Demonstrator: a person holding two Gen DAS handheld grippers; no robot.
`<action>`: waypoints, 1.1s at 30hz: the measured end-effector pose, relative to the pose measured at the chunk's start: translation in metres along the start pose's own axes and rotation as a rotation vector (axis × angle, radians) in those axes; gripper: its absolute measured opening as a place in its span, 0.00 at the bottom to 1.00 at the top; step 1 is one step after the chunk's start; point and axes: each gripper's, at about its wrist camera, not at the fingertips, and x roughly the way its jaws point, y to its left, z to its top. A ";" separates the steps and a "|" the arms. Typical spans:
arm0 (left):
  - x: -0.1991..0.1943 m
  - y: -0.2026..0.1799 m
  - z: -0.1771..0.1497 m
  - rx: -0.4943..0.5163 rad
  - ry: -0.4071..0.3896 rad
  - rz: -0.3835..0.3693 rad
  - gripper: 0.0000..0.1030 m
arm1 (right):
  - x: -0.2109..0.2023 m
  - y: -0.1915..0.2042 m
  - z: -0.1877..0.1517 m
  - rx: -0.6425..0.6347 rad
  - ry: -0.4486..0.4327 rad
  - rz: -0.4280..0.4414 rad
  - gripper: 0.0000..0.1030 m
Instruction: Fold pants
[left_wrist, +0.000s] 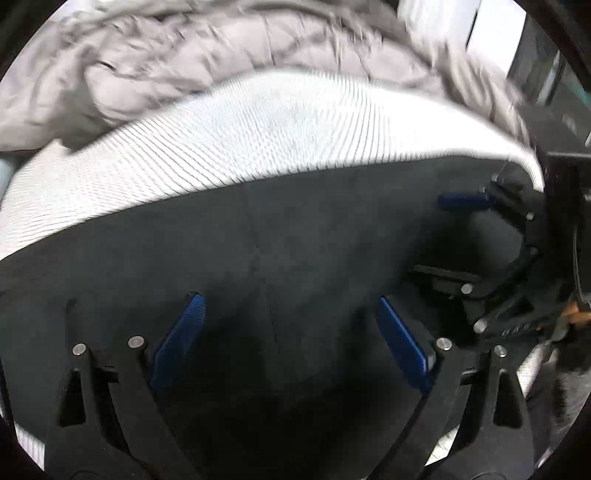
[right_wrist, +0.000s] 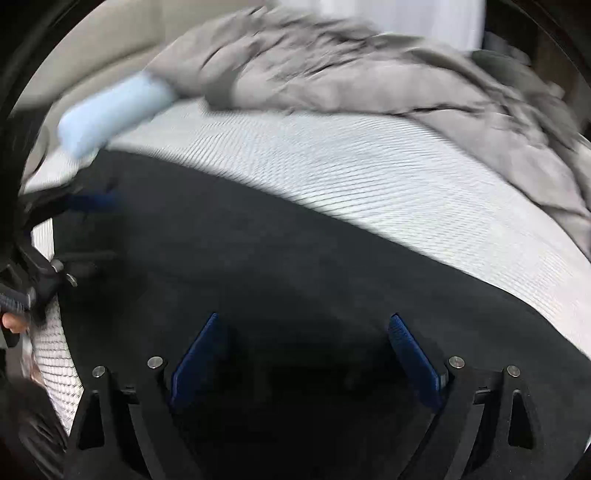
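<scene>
Pants of dark charcoal fabric, spread flat over white ribbed mattress, filling near half of both views. Left gripper above dark cloth, blue pads wide apart, gripping nothing. Right gripper likewise spread wide over pants, nothing between pads. Crumpled grey blanket at far side; pale blue pillow far left, blurred.

Grey duvet and blue pillow blurred.
</scene>
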 end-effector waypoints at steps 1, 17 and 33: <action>0.011 0.002 0.002 0.006 0.023 0.042 0.90 | 0.014 0.004 0.002 -0.019 0.041 -0.023 0.90; -0.036 0.062 0.001 -0.145 -0.109 0.073 0.90 | -0.018 -0.064 -0.005 0.241 -0.056 -0.142 0.93; -0.001 0.155 -0.002 -0.365 -0.044 0.291 0.90 | 0.017 -0.085 -0.014 0.298 0.056 -0.285 0.89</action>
